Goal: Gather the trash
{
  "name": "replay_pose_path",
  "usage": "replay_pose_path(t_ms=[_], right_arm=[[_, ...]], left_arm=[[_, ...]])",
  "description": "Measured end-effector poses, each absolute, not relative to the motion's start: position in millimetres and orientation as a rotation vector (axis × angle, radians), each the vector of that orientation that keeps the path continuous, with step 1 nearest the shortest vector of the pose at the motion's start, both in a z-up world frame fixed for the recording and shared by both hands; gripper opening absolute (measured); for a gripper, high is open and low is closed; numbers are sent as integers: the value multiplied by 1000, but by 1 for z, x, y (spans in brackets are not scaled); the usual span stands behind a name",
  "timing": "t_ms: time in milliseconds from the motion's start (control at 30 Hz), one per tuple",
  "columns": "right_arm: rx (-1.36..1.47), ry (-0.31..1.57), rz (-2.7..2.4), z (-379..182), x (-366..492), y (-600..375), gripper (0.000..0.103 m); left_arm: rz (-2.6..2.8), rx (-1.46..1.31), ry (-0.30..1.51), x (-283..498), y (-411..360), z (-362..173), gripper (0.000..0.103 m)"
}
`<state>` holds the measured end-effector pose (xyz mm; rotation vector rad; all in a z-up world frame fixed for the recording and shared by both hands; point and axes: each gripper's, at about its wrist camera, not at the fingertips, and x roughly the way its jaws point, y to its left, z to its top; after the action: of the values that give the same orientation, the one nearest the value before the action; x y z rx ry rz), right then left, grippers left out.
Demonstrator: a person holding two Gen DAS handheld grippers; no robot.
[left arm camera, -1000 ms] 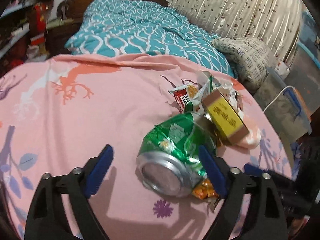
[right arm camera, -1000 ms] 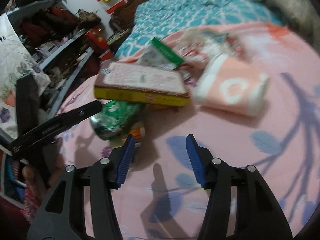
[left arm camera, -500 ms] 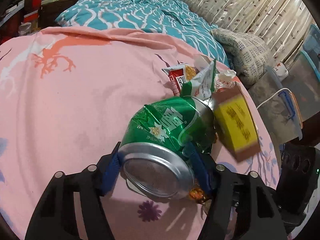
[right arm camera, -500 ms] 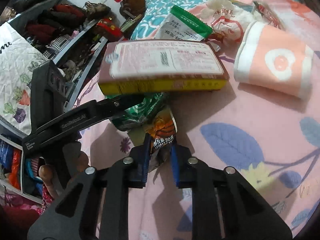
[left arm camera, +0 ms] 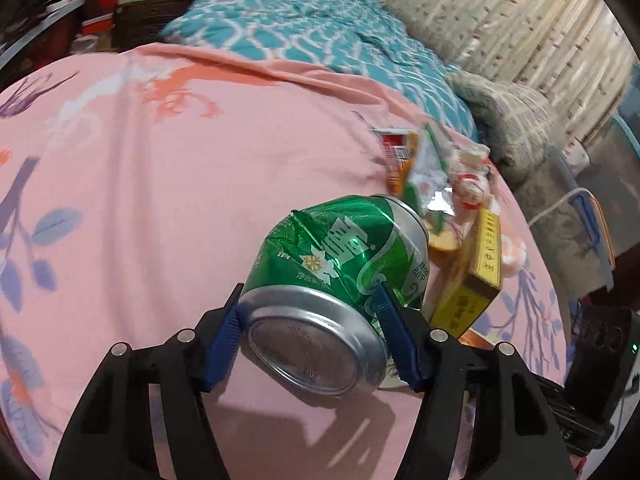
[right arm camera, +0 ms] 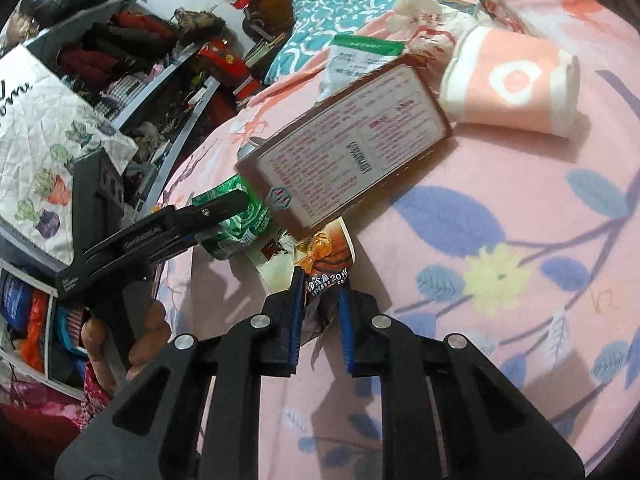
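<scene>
I've got the left hand-held gripper (left arm camera: 310,330) clamped across the dented green can (left arm camera: 340,264) beside the yellow box (left arm camera: 472,280) on the bed, while my right hand-held gripper (right arm camera: 320,300) pinches the orange wrapper (right arm camera: 326,258) poking from under that box, both ready to lift.

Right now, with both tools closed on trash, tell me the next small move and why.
Probably lift both straight up a little. The left tool is shut on the green can and the right tool pinches the orange wrapper, but the yellow box leans over both, so rise slowly to let it slide off.
</scene>
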<state>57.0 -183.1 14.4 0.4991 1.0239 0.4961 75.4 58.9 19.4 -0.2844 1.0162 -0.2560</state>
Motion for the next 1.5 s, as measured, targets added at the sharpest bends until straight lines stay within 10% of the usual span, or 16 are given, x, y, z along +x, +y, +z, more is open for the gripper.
replay_pose_path(t_ms=[1500], right_arm=[[100, 899, 332, 50, 17, -155, 18]], left_arm=[[-143, -92, 920, 58, 46, 15, 64]])
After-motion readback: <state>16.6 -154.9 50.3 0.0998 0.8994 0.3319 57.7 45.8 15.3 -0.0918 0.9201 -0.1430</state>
